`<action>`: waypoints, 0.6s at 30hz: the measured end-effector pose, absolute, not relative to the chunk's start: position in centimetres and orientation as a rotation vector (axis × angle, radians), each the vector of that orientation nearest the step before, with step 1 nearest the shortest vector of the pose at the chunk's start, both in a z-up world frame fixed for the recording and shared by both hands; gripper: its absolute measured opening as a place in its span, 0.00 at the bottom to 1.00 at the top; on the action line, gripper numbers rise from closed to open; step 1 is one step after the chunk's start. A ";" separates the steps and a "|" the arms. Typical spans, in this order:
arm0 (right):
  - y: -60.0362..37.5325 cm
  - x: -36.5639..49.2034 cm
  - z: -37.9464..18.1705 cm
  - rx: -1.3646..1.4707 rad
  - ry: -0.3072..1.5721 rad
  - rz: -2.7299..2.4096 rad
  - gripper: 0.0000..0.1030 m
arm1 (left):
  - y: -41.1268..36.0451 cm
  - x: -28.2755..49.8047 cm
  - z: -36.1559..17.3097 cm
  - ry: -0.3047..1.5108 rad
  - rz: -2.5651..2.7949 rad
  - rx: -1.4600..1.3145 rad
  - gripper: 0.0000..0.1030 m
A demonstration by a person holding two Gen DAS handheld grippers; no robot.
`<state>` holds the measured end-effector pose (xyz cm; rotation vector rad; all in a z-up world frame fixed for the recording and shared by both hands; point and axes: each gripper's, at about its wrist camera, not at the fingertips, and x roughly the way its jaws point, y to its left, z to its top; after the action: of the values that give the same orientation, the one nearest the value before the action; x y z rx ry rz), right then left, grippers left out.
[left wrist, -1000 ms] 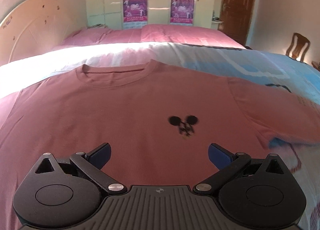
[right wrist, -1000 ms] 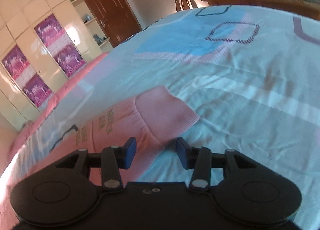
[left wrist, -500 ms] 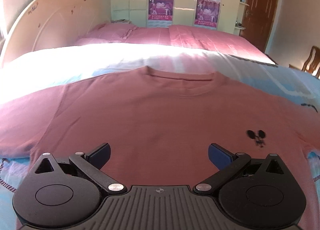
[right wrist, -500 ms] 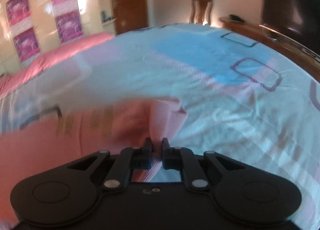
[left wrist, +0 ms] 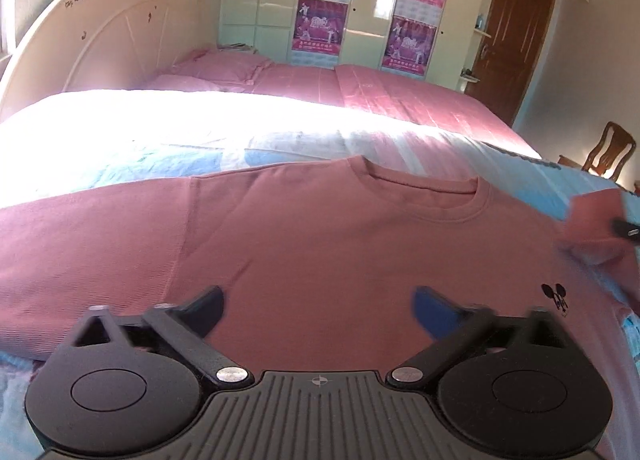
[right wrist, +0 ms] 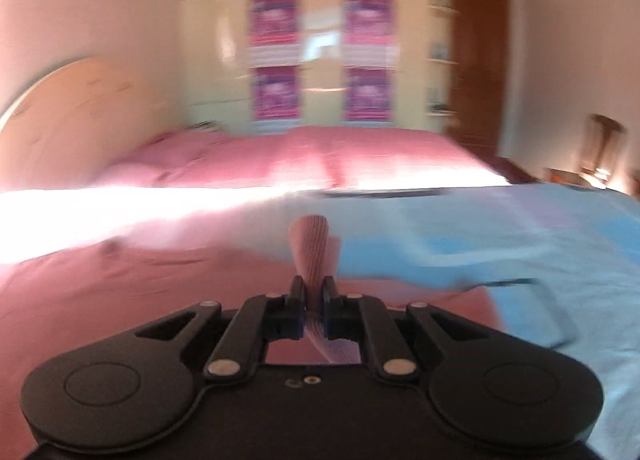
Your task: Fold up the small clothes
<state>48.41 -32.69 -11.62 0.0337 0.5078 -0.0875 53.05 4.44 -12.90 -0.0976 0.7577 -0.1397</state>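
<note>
Since the earlier frame, right gripper [right wrist: 313,292] has clamped the sleeve [right wrist: 314,248] and lifted it off the bedspread [right wrist: 500,244]. Left gripper [left wrist: 318,306], jaws spread and empty, hovers over the pink T-shirt [left wrist: 320,244], which lies flat; folding has barely begun, every fold remaining.

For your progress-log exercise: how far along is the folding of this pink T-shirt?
Done: the pink T-shirt lies spread flat on the bed, front up. In hand: the right gripper is shut on one sleeve and holds it raised off the bedding. The left gripper is open above the chest, holding nothing. Left: no fold shows yet, so all of them.
</note>
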 end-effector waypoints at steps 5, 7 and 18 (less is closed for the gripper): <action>-22.7 49.8 -13.8 -0.021 0.547 0.085 0.08 | 6.2 52.9 -14.1 0.787 -0.143 -0.139 0.79; -20.0 49.8 -14.9 -0.038 0.576 0.139 0.08 | 6.5 53.0 -14.6 0.797 -0.158 -0.159 0.79; -24.7 46.3 -14.7 0.112 0.575 0.033 0.06 | 0.4 55.9 -17.3 0.822 -0.356 -0.272 0.88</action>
<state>46.29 -24.75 -14.74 0.1116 0.5747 0.0333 55.89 0.42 -17.31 -0.2724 0.8223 -0.3565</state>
